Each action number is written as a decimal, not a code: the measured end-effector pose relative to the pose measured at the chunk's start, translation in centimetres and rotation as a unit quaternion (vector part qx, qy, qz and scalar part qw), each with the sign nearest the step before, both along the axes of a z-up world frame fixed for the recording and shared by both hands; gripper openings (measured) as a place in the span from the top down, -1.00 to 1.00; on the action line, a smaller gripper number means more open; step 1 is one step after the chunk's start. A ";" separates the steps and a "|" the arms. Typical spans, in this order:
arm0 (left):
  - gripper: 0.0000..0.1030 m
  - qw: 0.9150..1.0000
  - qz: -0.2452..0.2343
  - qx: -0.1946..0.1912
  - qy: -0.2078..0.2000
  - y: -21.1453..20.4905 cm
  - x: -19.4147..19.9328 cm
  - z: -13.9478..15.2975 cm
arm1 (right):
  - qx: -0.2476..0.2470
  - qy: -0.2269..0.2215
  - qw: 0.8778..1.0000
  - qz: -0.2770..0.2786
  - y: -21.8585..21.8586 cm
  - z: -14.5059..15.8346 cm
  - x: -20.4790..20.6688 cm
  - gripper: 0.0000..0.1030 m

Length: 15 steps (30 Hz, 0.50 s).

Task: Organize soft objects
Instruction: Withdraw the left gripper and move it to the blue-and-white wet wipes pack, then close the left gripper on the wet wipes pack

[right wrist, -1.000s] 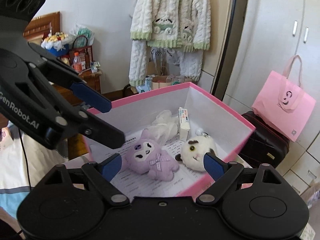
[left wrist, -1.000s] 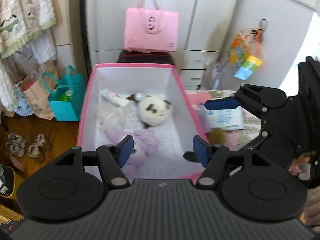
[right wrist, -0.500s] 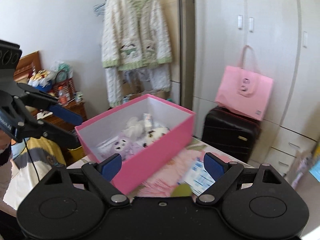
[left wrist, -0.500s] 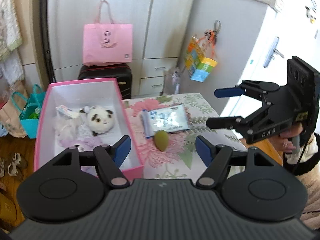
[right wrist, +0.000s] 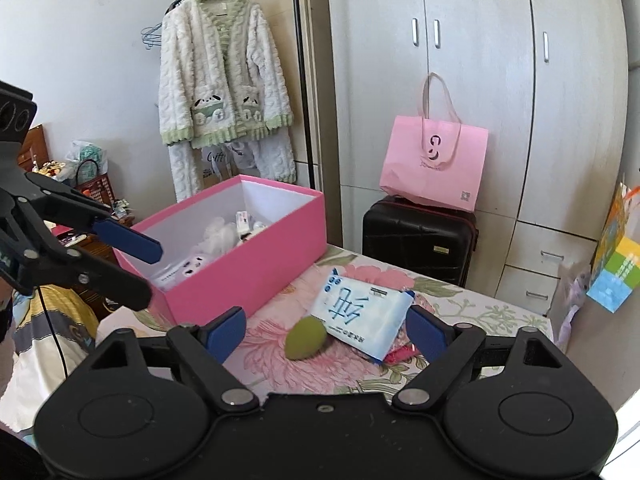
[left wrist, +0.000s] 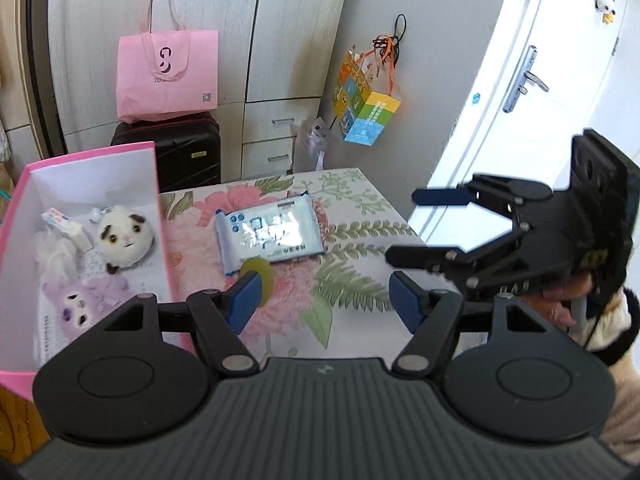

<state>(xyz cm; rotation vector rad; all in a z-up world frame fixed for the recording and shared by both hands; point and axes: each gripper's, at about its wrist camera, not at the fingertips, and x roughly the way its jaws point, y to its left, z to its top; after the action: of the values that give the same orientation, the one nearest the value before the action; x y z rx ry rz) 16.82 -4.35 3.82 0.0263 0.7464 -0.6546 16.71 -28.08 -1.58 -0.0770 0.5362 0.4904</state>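
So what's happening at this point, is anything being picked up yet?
Not yet. A person holds both grippers above the floral table, and neither holds anything: the left gripper and the right gripper have nothing between their jaws, though both are closing. The pink box already holds a purple plush, a white plush and other small items. A tissue pack and a green sponge lie on the table.

A white panda plush [left wrist: 122,238] and a purple plush [left wrist: 80,302] lie inside the open pink box [right wrist: 256,268]. On the floral desk [left wrist: 352,276] beside it, a blue-and-white tissue pack [left wrist: 270,234] lies flat, an olive-green egg-shaped sponge [right wrist: 306,338] touching its near edge.
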 end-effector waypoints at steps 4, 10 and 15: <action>-0.30 1.000 0.025 0.013 -0.011 -1.8 1.9 -2.7 | -0.006 0.000 1.000 0.009 0.0 -1.8 0.9 -0.09; -0.30 0.998 0.047 -0.011 0.027 -3.0 6.3 -5.7 | 0.005 0.029 1.000 -0.012 -0.2 -5.5 4.4 0.07; -0.27 0.995 0.093 -0.024 0.039 -3.3 10.0 -7.8 | 0.016 0.033 0.999 -0.028 -0.4 -7.7 6.9 0.08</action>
<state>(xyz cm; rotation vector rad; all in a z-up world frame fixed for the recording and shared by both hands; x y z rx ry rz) 26.84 -7.70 -4.02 -0.1120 0.7972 -0.4970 23.64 -28.53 -9.26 -0.0144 0.5932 0.4487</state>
